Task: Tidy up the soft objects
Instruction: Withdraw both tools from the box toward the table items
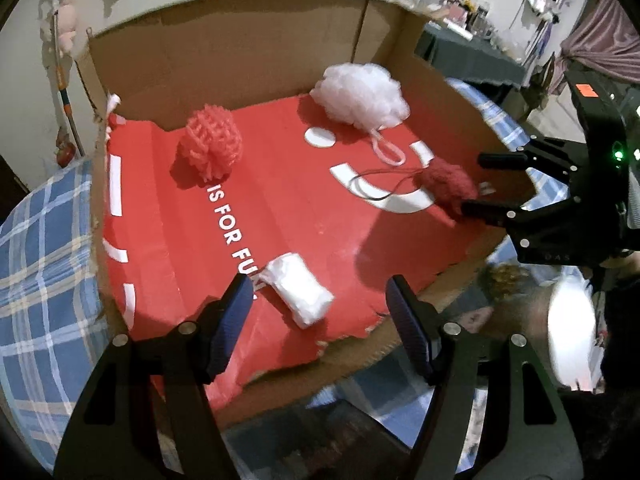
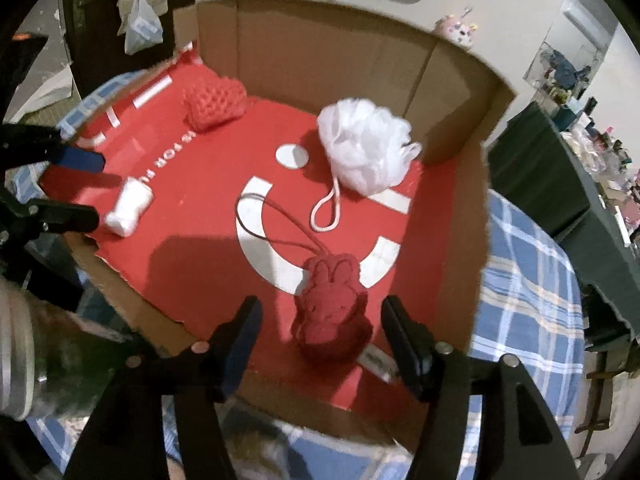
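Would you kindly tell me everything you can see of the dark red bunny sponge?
The bunny sponge is dark red and spongy-looking, moulded with two ears and a face in relief. It lies flat, face up, on the red sheet near the box's front edge. A thin dark cord loops from its head; a white tag shows beside it. It lies between the open right gripper fingers, untouched.

Black fingers with blue ribbed pads (silver screws at the pivots)
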Available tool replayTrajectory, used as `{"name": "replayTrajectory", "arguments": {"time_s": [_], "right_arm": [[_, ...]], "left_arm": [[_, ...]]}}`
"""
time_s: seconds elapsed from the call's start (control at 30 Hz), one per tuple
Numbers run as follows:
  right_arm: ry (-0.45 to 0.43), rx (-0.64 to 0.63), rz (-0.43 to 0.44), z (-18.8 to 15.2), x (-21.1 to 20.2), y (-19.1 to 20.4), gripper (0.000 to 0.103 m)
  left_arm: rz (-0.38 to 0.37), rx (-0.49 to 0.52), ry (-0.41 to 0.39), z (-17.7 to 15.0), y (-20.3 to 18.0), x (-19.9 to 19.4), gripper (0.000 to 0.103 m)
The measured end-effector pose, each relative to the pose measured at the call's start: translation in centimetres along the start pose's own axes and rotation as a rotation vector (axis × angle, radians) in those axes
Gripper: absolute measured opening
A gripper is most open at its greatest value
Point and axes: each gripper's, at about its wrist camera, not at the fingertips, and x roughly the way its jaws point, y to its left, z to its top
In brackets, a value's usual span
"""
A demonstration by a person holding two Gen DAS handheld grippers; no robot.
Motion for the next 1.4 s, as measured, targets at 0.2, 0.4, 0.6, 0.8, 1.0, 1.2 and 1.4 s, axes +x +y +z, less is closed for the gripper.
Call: {"name": "replayTrajectory", "arguments": {"time_s": [0.2, 0.4, 0.6, 0.8, 1.0, 1.2, 1.4], "right_arm": [[-0.09, 0.05, -0.014, -0.8, -4.5, -0.6, 0.079], [-0.191, 0.068, -0.033, -2.7, -9.5, 0.6, 0.087], [-0.3, 0.056, -0.059, -5.4, -14.5, 3.1, 0.097], [-0.416, 0.07, -0.076, -8.8, -18.6, 5.5, 0.103], [-0.504, 0.119, -0.088, -12.4, -20.8, 7.4, 0.103], [-0.55, 0.171, -0.111, -15.6, -21.2, 8.8, 0.103], [-0.555, 0.226, -0.105, -18.0, -20.2, 9.4, 0.103]], "left_arm": [[0.015, 0.008, -0.132, -1.7, -2.4, -4.7, 0.075], [0.006, -0.004, -0.267, -4.2, -4.6, -9.4, 0.082], [0.024, -0.001, -0.39, -7.4, -7.4, -13.0, 0.086], [0.06, -0.01, -0.521, -11.2, -9.9, -15.6, 0.095], [0.066, -0.016, -0.593, -14.4, -12.3, -16.6, 0.099], [0.11, -0.011, -0.632, -17.3, -14.1, -16.3, 0.099], [0.101, -0.04, -0.605, -19.2, -14.1, -15.0, 0.099]]}}
